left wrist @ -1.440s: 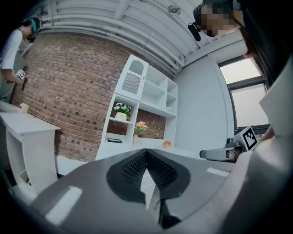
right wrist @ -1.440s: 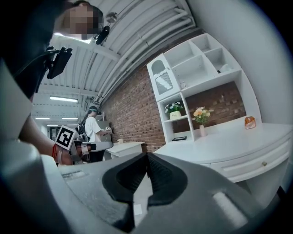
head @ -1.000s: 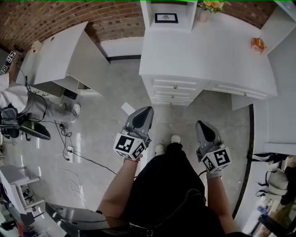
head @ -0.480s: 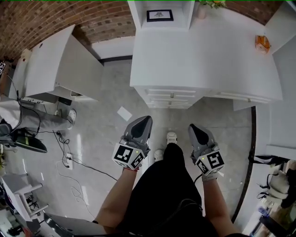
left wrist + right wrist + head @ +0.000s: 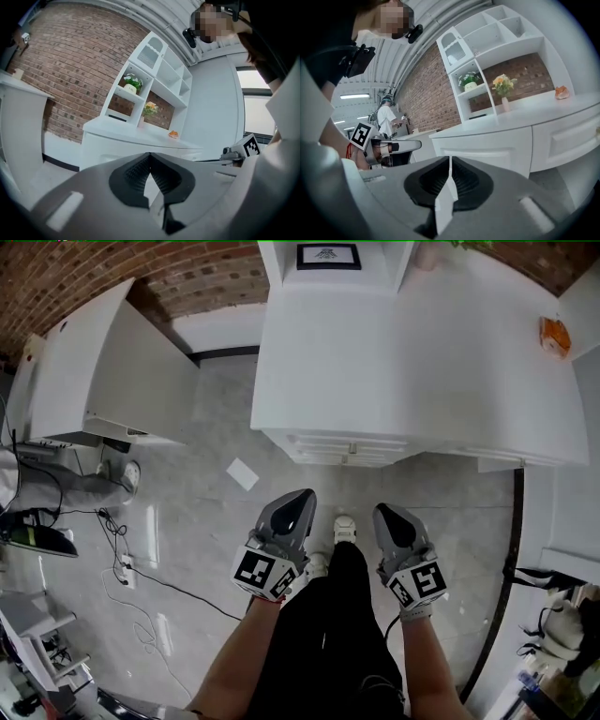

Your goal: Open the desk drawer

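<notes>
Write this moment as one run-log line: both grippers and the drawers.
phase: pre-contact | white panelled desk drawers: closed, untouched | left gripper: shut, empty | right gripper: jaws just opening slightly, empty

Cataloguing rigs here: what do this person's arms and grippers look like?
The left gripper and right gripper are grey tapered shells with ribbed black pads, each bearing a cube of black-and-white square markers. The forearms show no sleeves; a red band circles the left wrist. The right gripper's jaws have just been opening, empty.
</notes>
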### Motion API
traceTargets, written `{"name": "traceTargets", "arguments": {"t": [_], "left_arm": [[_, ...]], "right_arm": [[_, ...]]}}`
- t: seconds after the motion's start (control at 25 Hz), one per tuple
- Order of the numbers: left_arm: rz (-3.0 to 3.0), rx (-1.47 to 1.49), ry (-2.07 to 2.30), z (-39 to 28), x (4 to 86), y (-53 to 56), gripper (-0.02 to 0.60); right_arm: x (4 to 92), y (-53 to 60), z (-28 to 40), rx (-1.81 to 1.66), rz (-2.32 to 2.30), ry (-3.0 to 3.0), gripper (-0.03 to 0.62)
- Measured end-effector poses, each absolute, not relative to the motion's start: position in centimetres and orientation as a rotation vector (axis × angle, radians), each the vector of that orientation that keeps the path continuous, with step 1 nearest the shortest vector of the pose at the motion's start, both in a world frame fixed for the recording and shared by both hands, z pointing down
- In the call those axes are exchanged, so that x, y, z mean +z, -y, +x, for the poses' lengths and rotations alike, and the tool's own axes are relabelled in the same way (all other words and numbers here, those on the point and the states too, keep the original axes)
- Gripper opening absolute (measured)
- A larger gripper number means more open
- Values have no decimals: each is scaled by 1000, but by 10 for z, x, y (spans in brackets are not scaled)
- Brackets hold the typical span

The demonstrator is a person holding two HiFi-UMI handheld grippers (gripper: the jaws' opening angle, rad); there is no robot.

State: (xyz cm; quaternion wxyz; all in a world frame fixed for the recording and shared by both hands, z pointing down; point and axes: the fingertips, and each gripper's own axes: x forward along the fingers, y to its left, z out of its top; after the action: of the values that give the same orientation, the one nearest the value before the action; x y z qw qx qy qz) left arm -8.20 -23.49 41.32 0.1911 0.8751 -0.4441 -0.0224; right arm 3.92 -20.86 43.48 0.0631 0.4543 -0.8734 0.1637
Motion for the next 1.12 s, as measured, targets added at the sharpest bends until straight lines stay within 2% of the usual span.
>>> {"name": "traceTargets", "arguments": {"t": [0.4, 0.76, 1.12], "left_arm": [[2497, -137, 1292, -76, 466, 257, 2], [2493, -157, 1297, -63, 520, 265, 3], [2513, -173, 1272, -51, 543, 280, 3]], "right_arm": [[483, 236, 12, 429, 1394, 2675, 21], [512, 258, 12, 269, 1554, 2618, 37], [529, 283, 9, 267, 1666, 2611, 60]]}}
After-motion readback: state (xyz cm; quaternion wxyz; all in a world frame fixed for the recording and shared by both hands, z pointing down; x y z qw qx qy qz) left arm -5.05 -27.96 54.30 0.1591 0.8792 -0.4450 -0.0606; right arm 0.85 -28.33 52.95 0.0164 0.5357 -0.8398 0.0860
